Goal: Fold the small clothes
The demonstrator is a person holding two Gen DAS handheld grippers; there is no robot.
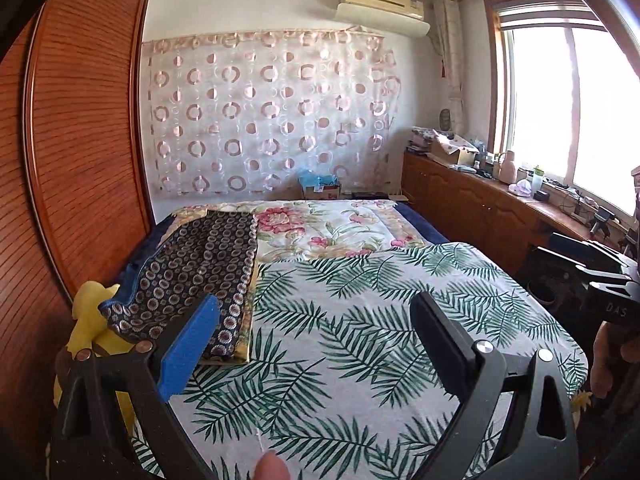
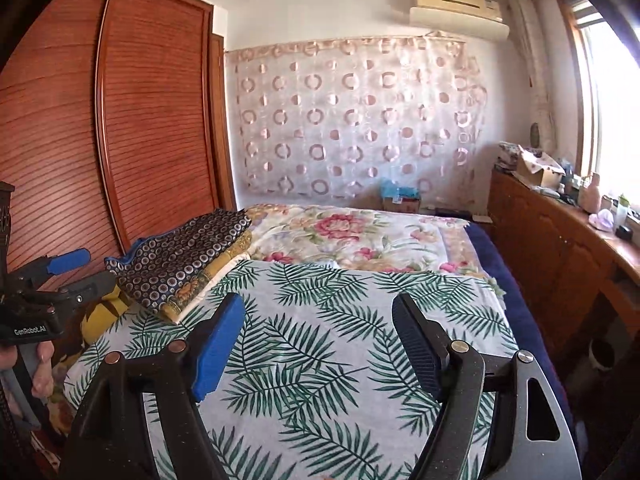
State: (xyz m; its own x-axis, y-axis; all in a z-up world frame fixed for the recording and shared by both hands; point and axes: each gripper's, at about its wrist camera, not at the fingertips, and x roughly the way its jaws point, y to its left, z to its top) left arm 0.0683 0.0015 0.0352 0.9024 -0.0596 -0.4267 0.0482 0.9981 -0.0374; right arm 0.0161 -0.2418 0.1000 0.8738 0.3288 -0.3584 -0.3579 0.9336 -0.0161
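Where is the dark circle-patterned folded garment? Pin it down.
The dark circle-patterned garment lies folded at the bed's left side in both wrist views, beside the wooden wardrobe, overlapping the palm-leaf sheet.

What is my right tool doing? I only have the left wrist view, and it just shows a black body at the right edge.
Observer: From the right wrist view, the right tool is open above the palm-leaf cloth, with nothing between its pads.
Operator: And how does my left tool look from over there?
Observer: The left tool shows side-on at the left edge of that view. Its jaws are apart, a hand is round its handle, and it sits beside the folded dotted garment.
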